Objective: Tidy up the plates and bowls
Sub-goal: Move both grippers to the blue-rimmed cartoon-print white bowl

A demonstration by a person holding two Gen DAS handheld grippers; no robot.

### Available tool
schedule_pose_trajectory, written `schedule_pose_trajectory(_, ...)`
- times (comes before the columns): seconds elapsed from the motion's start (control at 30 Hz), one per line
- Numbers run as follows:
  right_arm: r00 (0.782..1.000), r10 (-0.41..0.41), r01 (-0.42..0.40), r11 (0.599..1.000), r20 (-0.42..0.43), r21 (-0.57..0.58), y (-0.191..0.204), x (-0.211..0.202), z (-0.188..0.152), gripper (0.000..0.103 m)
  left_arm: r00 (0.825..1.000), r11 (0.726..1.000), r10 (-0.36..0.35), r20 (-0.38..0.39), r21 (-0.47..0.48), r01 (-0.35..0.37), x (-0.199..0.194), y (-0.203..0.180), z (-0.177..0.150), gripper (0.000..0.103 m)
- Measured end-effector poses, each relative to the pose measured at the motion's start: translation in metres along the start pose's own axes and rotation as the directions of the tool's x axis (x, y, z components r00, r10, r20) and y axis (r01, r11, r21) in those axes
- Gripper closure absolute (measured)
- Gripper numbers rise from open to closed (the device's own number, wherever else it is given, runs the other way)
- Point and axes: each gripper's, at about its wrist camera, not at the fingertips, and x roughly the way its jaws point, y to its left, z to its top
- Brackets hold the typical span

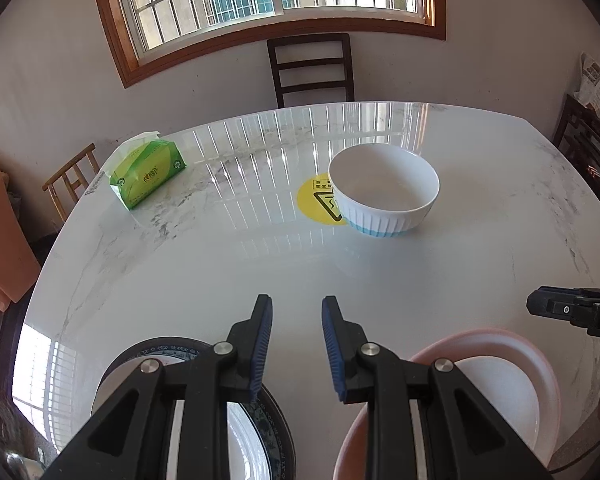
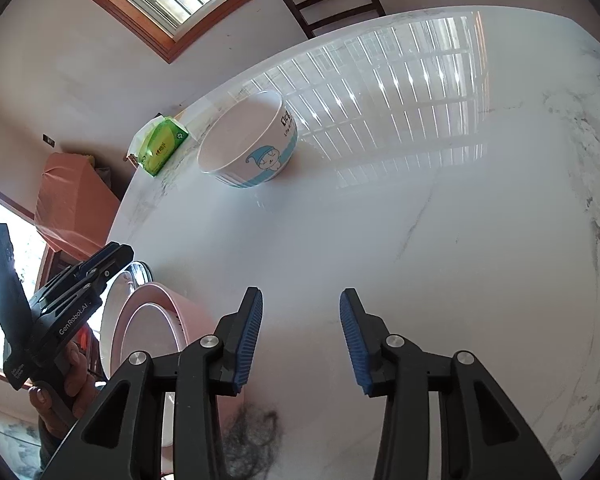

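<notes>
A white bowl with blue ribbed base (image 1: 384, 190) stands upright mid-table; it also shows in the right wrist view (image 2: 247, 140) with a cartoon print. A pink bowl with a white inside (image 1: 496, 384) sits at the near edge, below and right of my left gripper; it shows in the right wrist view (image 2: 156, 320) too. A blue-patterned plate (image 1: 260, 428) lies under my left gripper (image 1: 296, 312), which is open and empty above the table. My right gripper (image 2: 301, 308) is open and empty, right of the pink bowl. Its tip shows in the left wrist view (image 1: 540, 304).
A green tissue pack (image 1: 148, 174) lies at the table's far left. A yellow round sticker (image 1: 316, 200) is beside the white bowl. A dark chair (image 1: 310, 68) stands behind the marble table (image 1: 180, 264). A wooden chair (image 1: 70, 178) and orange-covered furniture (image 1: 0, 232) stand left.
</notes>
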Motion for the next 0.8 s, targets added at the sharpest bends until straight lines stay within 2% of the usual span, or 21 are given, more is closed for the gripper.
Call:
schedule_pose_trajectory(0.07,1.0,-0.025,0.025,1.0,0.014,-0.014,-0.003,0.004,0.004,0.064,1.0,1.0,-0.004,-0.001,0.001,0.004,0.007,0.001,0.004,0.077)
schedule_pose_trajectory(0.2,0.999,-0.027,0.027,1.0,0.023,-0.006,-0.009,0.014,0.012,0.064,0.998,0.998,-0.061,-0.031,-0.026,0.06,0.021,0.009,0.014,0.077)
schedule_pose_trajectory(0.3,0.999,-0.034,0.034,0.999,0.036,-0.012,-0.011,0.02,0.018,0.064,0.997,0.997,-0.07,-0.042,-0.039,0.069,0.033,0.015,0.025,0.077)
schedule_pose_trajectory(0.53,0.993,-0.058,0.064,0.997,0.103,-0.054,-0.016,0.035,0.03,0.064,0.987,0.983,-0.16,-0.014,-0.091,0.158,0.054,0.028,0.049,0.077)
schedule_pose_trajectory(0.67,0.994,-0.028,0.031,0.999,0.102,-0.031,-0.023,0.044,0.039,0.064,0.974,0.971,-0.227,-0.012,-0.08,0.225,0.067,0.03,0.066,0.077)
schedule_pose_trajectory(0.8,0.993,0.053,-0.055,0.998,0.106,0.018,-0.025,0.044,0.056,0.063,0.949,0.946,-0.311,-0.042,-0.111,0.305,0.081,0.03,0.081,0.077)
